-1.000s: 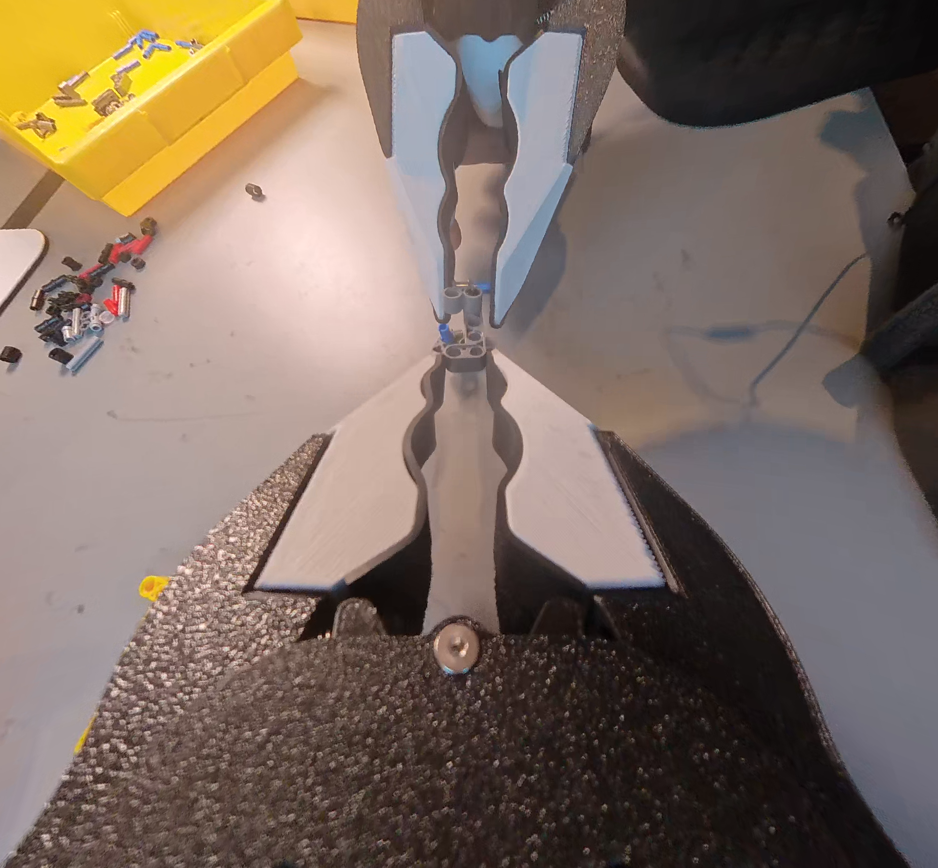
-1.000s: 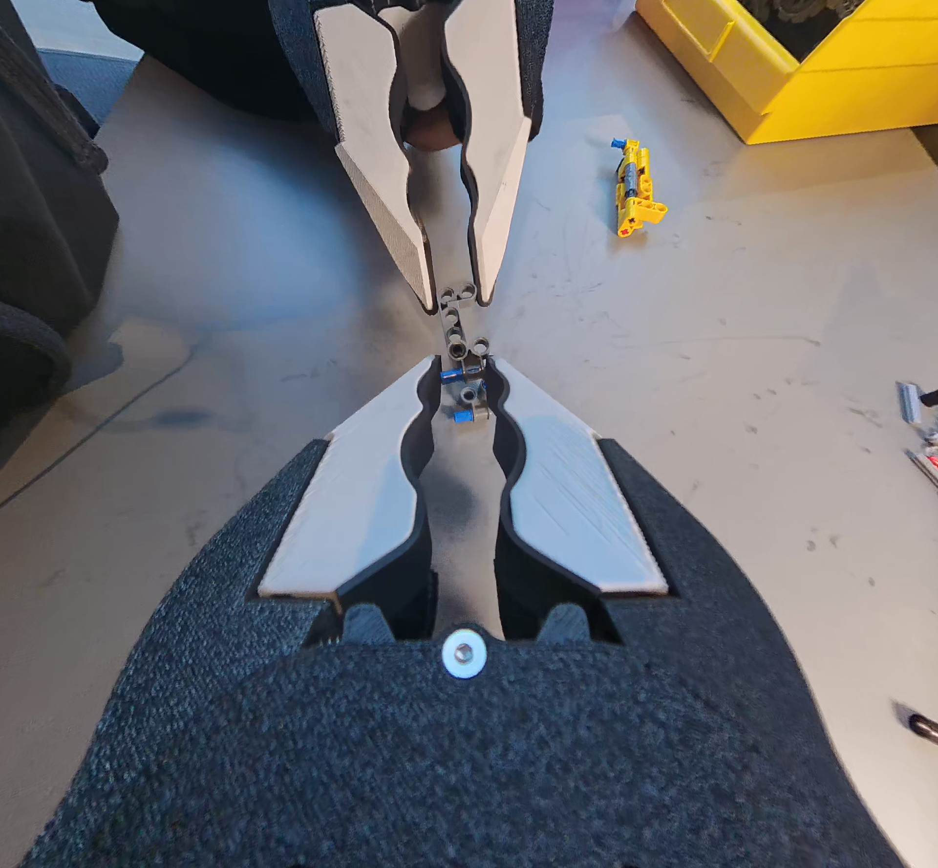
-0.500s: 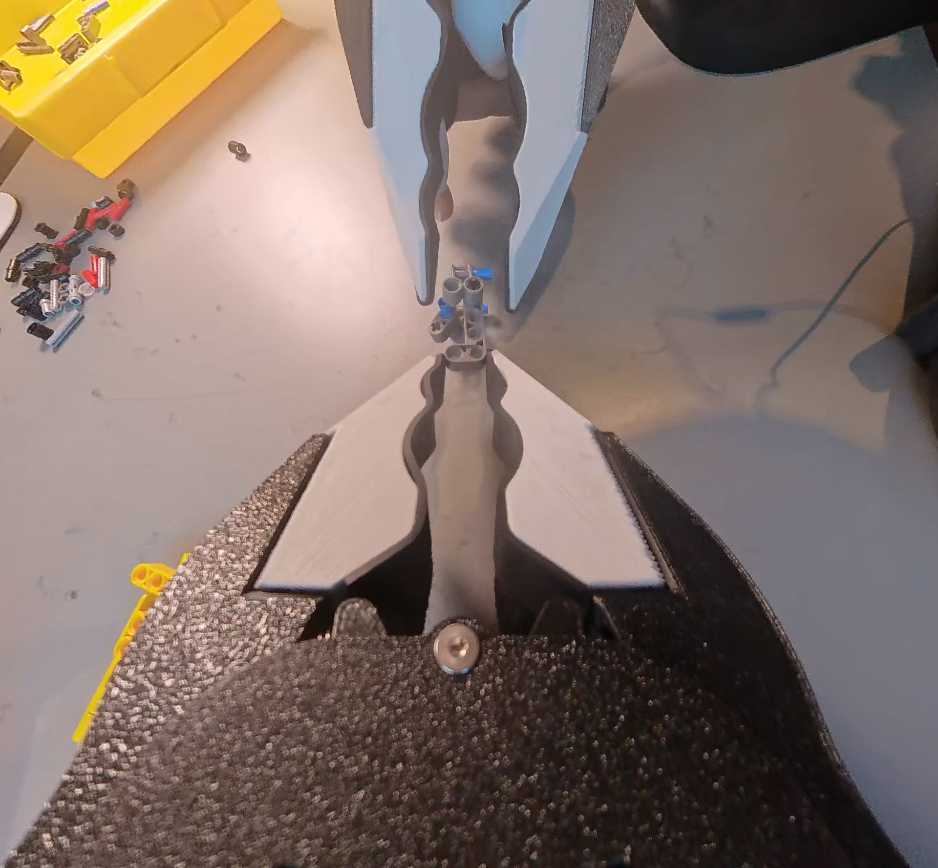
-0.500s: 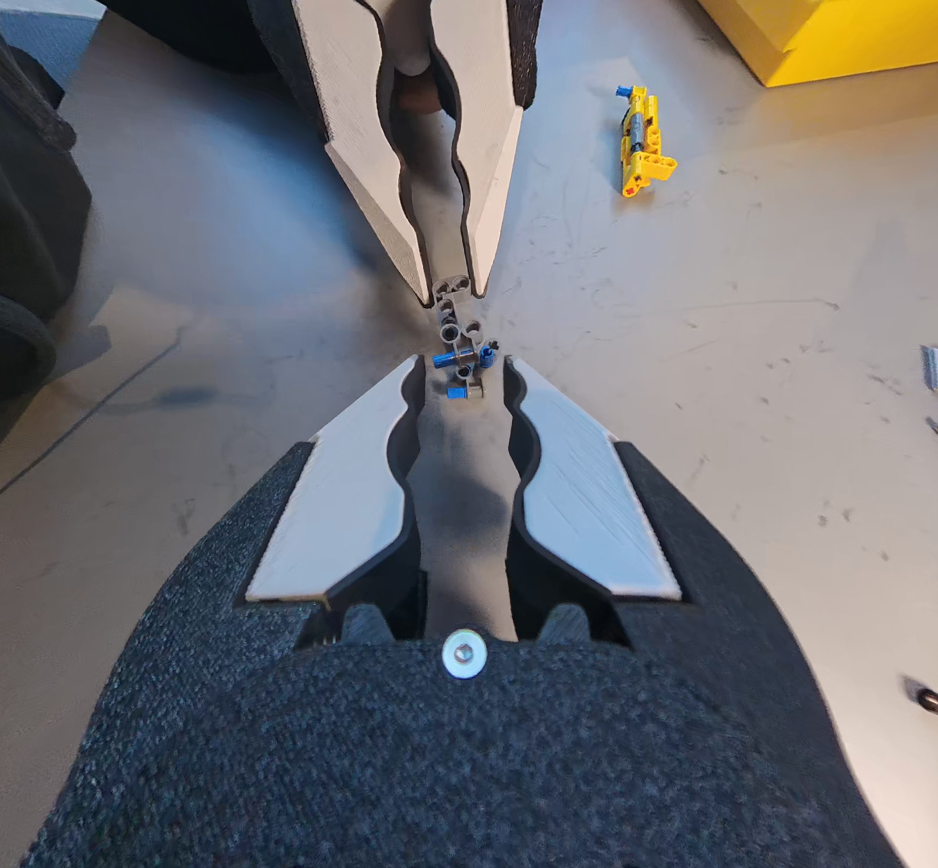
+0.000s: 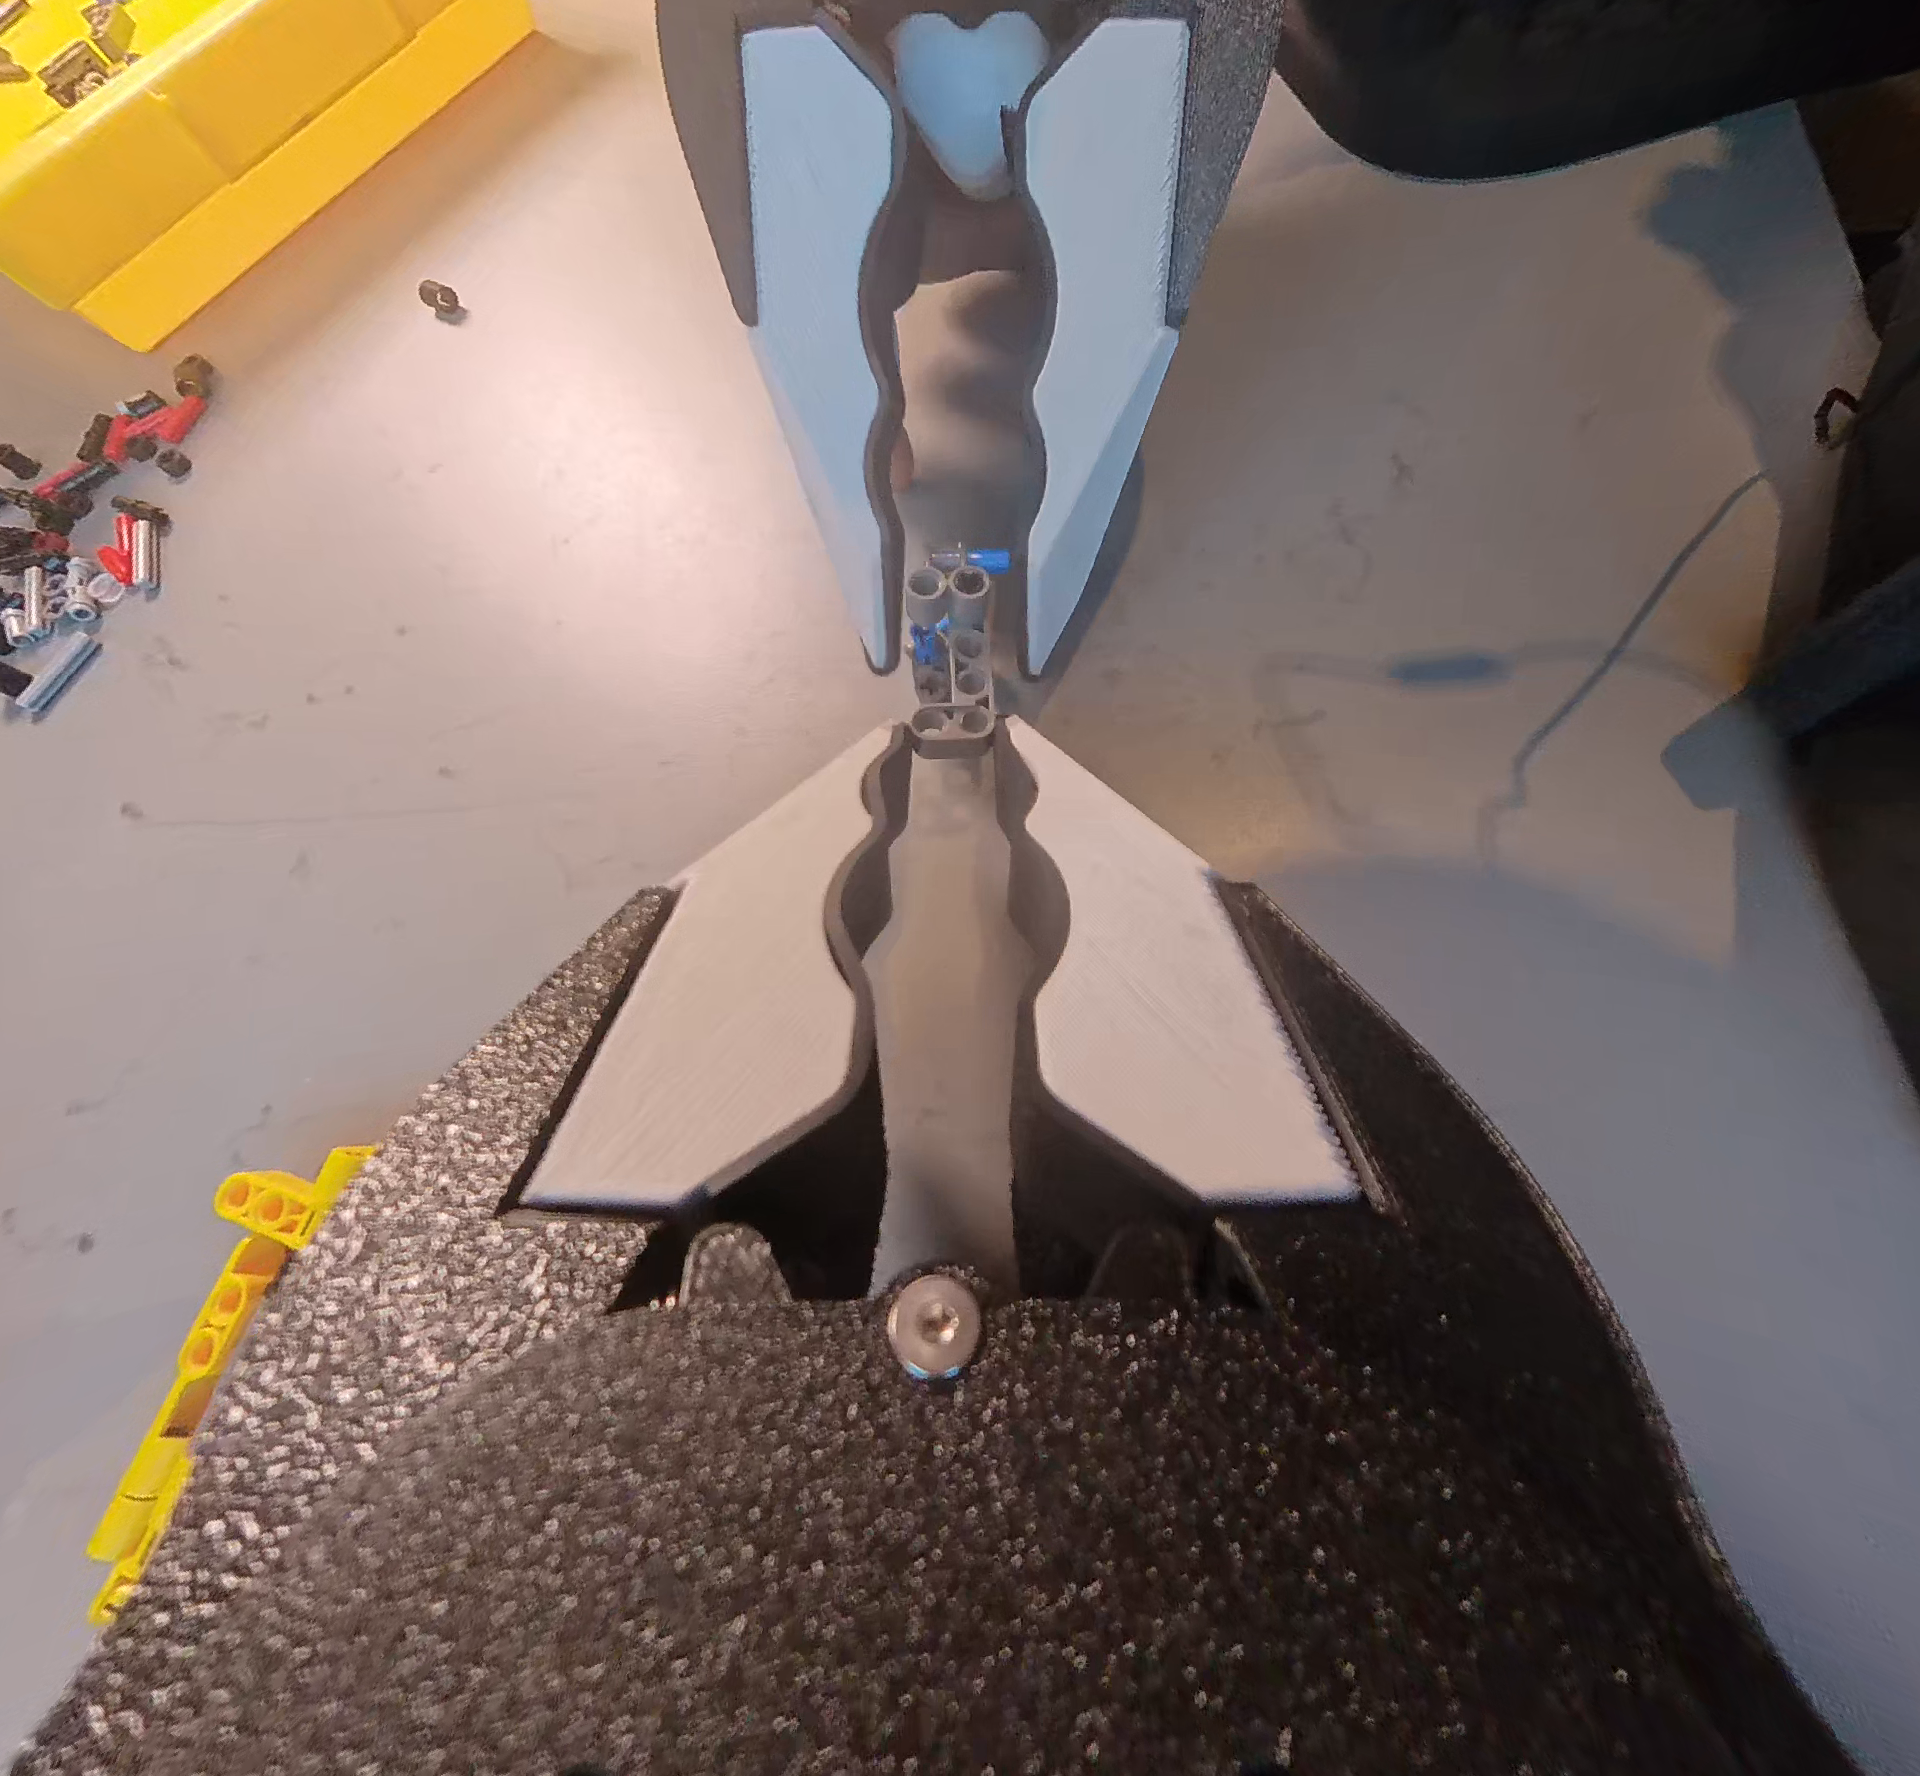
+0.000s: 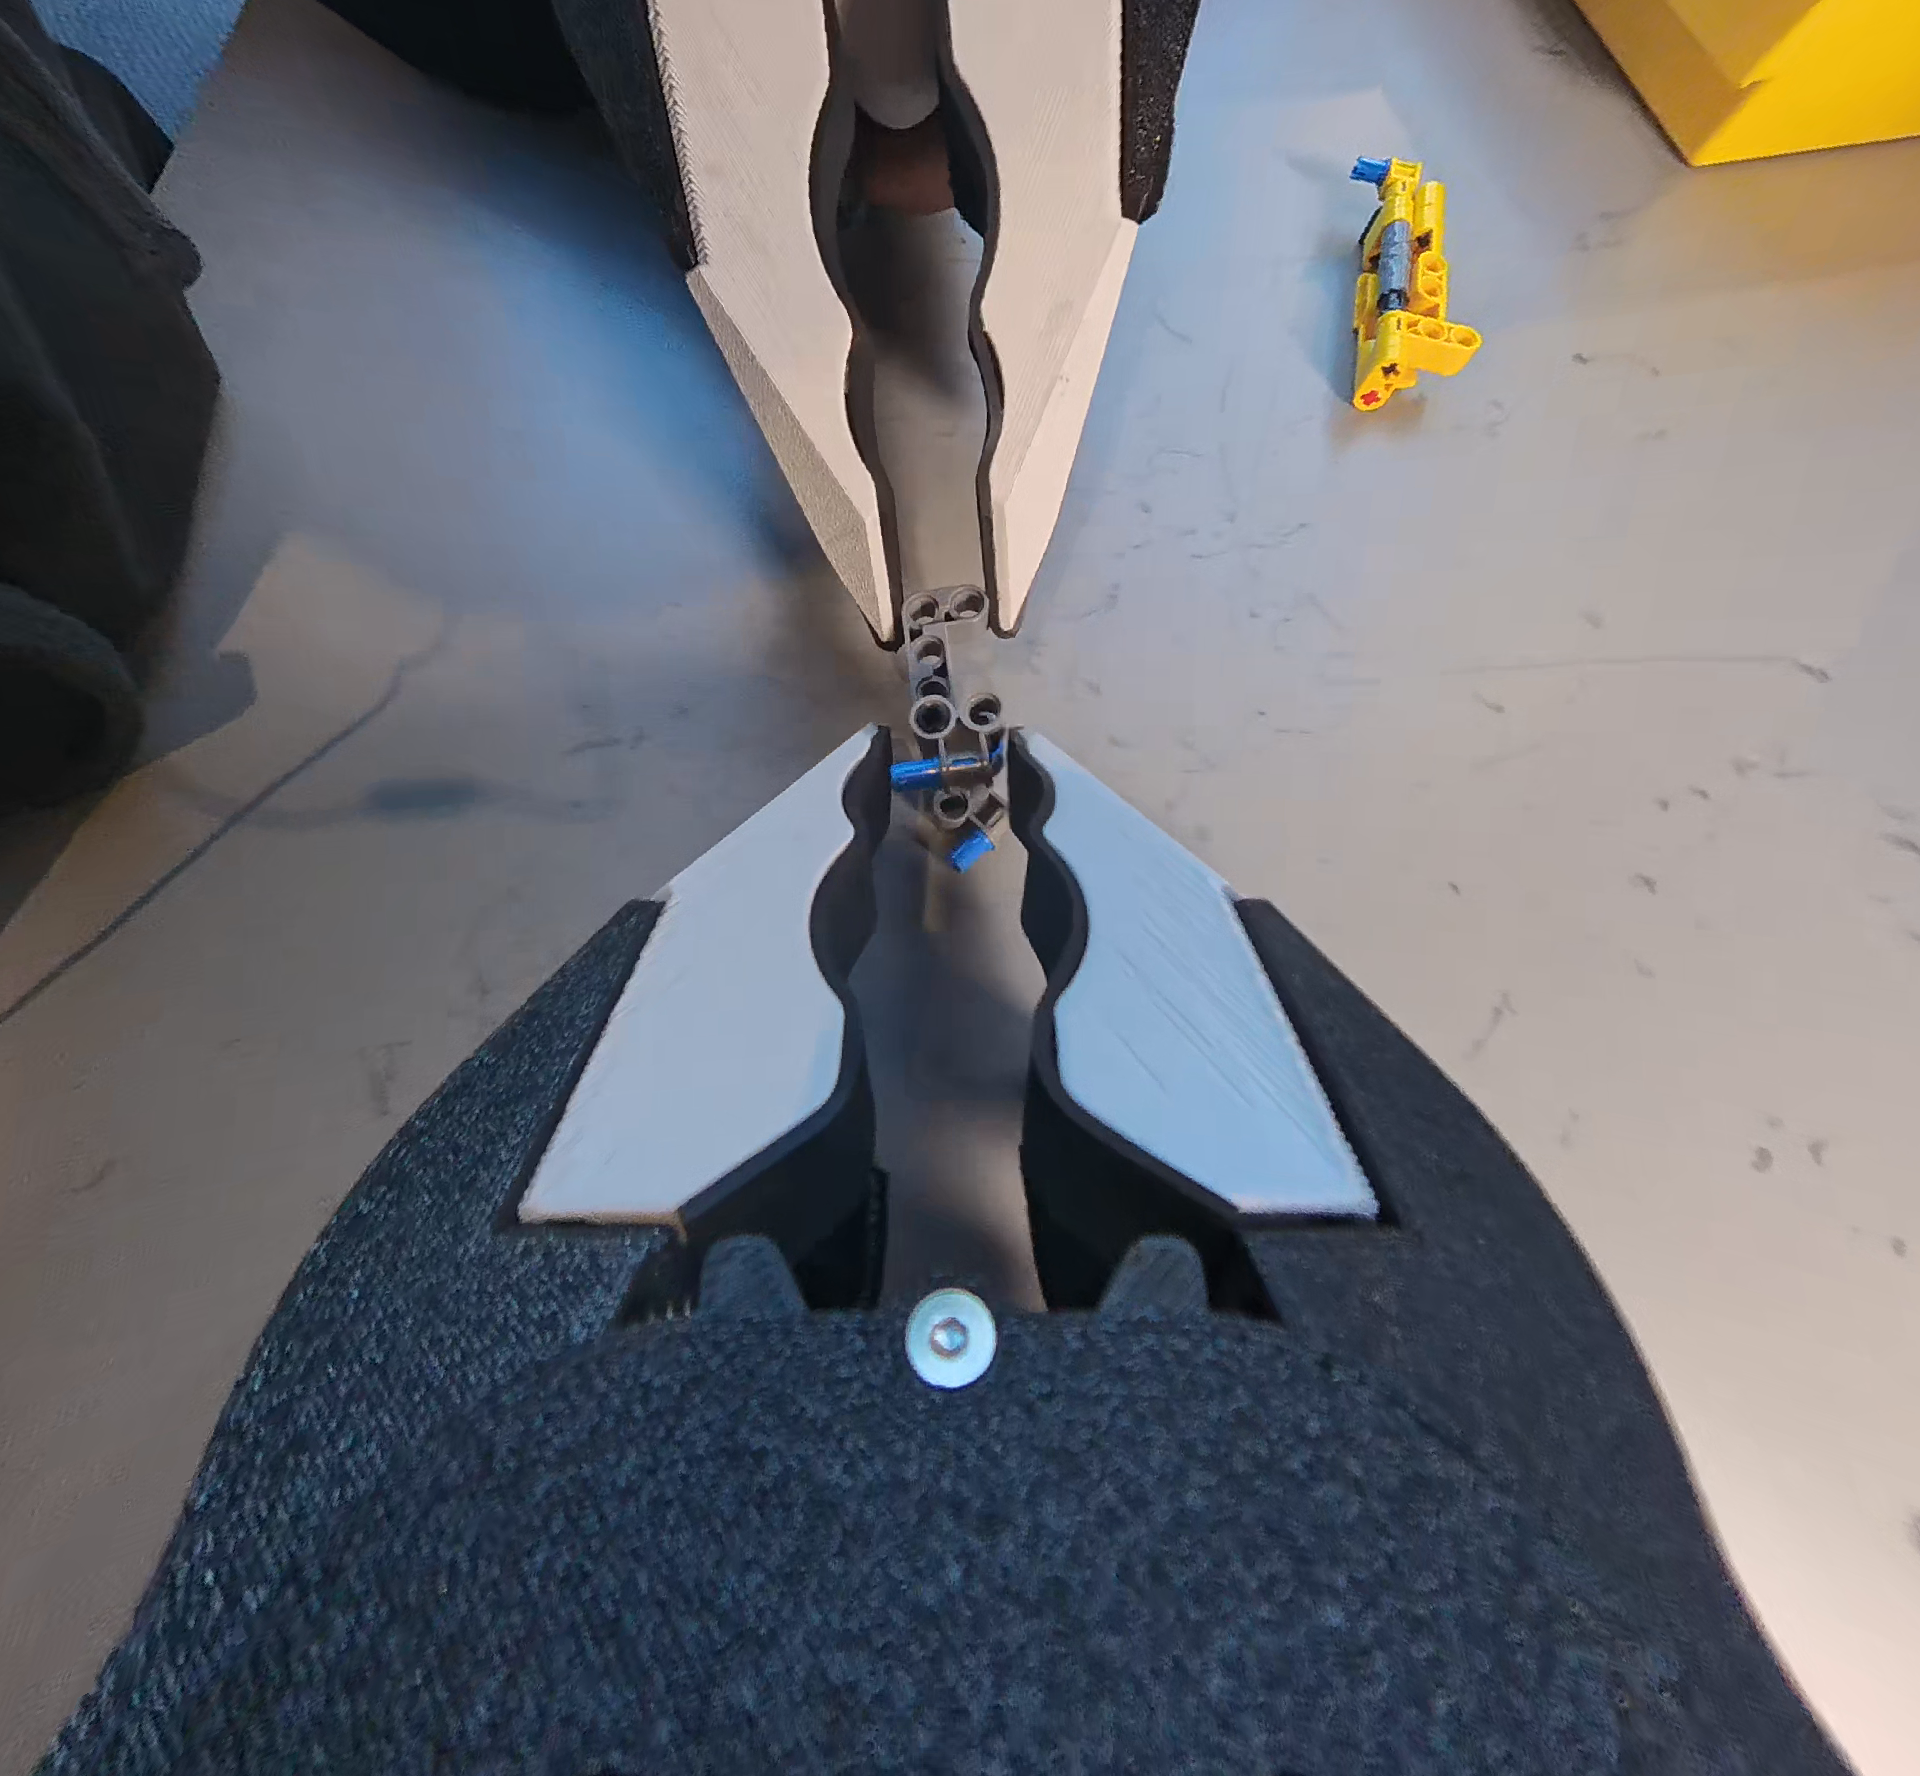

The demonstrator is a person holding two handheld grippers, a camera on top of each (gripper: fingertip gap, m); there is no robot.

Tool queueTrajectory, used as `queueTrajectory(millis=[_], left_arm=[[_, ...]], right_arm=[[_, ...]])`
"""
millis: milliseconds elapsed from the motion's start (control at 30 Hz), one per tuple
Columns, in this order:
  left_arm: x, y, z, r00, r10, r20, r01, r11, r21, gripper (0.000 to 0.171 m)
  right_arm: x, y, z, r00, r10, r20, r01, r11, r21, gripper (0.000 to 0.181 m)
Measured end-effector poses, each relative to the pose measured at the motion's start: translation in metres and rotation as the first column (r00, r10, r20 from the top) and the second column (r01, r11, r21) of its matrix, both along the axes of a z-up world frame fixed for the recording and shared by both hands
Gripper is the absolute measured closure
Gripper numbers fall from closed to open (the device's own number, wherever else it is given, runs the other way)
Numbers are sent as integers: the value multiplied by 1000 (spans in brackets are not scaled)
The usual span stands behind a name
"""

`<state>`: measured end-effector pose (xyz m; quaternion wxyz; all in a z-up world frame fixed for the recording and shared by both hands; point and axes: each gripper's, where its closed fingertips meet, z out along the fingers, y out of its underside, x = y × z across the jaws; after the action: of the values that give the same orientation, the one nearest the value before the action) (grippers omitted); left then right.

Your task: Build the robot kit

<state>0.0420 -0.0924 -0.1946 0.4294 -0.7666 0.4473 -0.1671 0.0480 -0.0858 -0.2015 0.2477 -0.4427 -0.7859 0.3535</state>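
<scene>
A small grey beam assembly with blue pins [image 5: 951,656] hangs above the grey table between the two grippers, which face each other tip to tip. My left gripper [image 5: 953,734] is shut on the assembly's near grey end. It also shows in the right wrist view [image 6: 943,630], pinching that two-hole end. My right gripper [image 6: 948,750] straddles the other end of the assembly [image 6: 940,687], where a blue pin [image 6: 940,768] lies crosswise. Its jaws stand a little apart, with narrow gaps beside the part in the left wrist view [image 5: 958,672].
A yellow bin [image 5: 260,116] with small parts stands far left, and a pile of loose black, red and grey pieces [image 5: 83,531] lies beside it. A yellow beam piece [image 5: 239,1311] lies by my left gripper. In the right wrist view, a yellow assembly [image 6: 1403,292] and a yellow bin [image 6: 1714,12] lie to the right. Both grippers' tips are close together, under 4 cm apart.
My right gripper was shut on the assembly a second ago. Its jaws spread wide, then narrowed again partway. My left gripper kept its hold, and both views shifted slightly.
</scene>
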Motion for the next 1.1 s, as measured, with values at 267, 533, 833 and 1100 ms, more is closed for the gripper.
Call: queueTrajectory(millis=[267, 533, 833, 1100], left_arm=[[0, -1, -1, 1000, 0, 6, 0, 1000, -17, 157], [3, -2, -4, 1000, -8, -18, 8, 1000, -12, 157], [7, -3, 1, 1000, -20, -21, 21, 999, 28, 157], [8, -5, -4, 998, -30, -51, 31, 999, 15, 158]], right_arm=[[4, 3, 19, 997, 0, -74, -2, 1000, -19, 156], [6, 1, 13, 998, 20, -57, -22, 1000, -20, 166], [8, 7, 17, 997, 12, -79, -14, 1000, -26, 166], [8, 6, 13, 998, 19, -67, -20, 999, -26, 166]])
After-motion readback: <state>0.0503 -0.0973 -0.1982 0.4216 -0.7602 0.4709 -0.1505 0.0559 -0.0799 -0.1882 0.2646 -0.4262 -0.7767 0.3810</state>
